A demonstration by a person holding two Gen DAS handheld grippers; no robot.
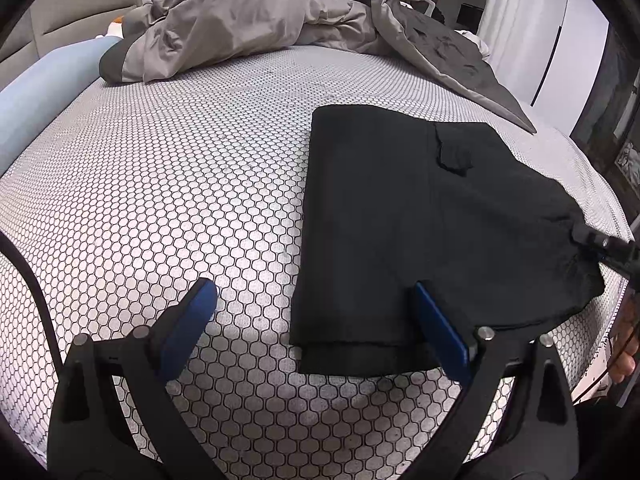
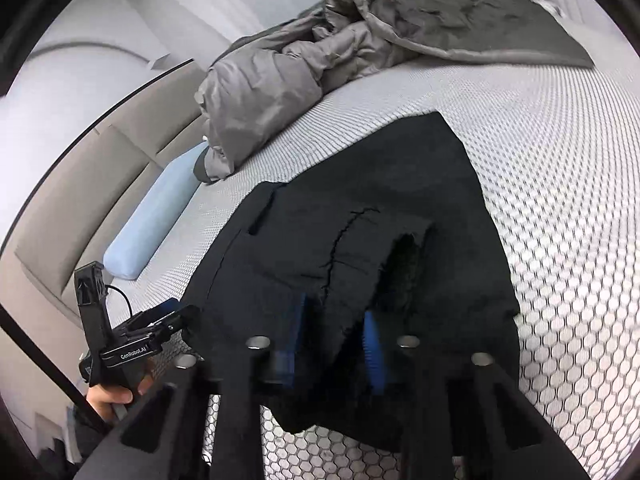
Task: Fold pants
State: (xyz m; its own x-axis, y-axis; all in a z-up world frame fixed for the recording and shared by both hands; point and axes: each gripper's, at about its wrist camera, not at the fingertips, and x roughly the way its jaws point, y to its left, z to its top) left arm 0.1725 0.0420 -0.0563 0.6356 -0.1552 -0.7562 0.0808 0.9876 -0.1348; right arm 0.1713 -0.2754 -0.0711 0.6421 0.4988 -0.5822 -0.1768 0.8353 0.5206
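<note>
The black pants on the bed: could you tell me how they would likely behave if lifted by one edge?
The black pants look floppy: they bunch around the right tongs. Their stacked layers would probably slide apart. They seem light, barely denting the mattress.

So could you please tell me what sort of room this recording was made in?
Most likely a bedroom: the black pants lie on a bed with a honeycomb-patterned cover, a rumpled grey duvet heaped at the far end, and a padded headboard beside a light blue pillow.

The bed (image 1: 200,160), in a honeycomb-patterned cover, carries the folded black pants (image 1: 400,220), a rumpled grey duvet (image 1: 248,12) and a pale blue pillow (image 1: 44,88).
</note>
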